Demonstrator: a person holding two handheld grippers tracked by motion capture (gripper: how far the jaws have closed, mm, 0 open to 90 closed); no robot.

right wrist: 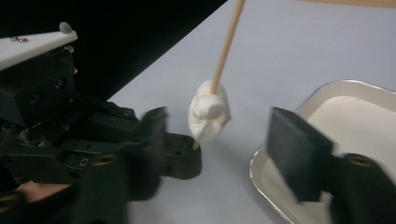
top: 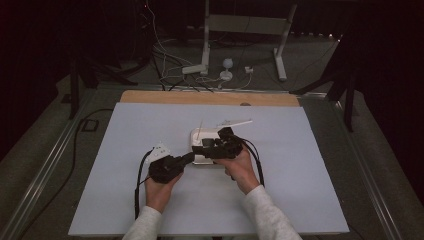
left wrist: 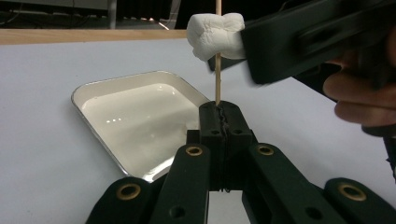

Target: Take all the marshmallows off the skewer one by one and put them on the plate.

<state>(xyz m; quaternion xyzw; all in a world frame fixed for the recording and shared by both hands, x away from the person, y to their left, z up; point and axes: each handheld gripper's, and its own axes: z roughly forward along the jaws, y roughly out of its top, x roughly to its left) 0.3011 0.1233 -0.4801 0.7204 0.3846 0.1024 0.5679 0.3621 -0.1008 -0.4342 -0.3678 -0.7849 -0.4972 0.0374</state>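
My left gripper (left wrist: 223, 114) is shut on the lower end of a thin wooden skewer (left wrist: 217, 79) that stands upright. A white marshmallow (left wrist: 215, 35) is threaded on the skewer above the jaws. My right gripper (right wrist: 223, 134) is open, one jaw on each side of the marshmallow (right wrist: 209, 114) with a gap on both sides. One of its fingers (left wrist: 299, 42) shows close beside the marshmallow. In the high view both grippers, left (top: 187, 158) and right (top: 209, 145), meet over the near edge of a white metal tray (top: 196, 135).
The tray (left wrist: 93, 91) holds nothing and lies on a white board (top: 125, 150) covering the table. A wooden strip (top: 210, 97) runs along the table's far edge. Beyond it, cables (top: 170, 70) and a white stand (top: 245, 25) are on the floor.
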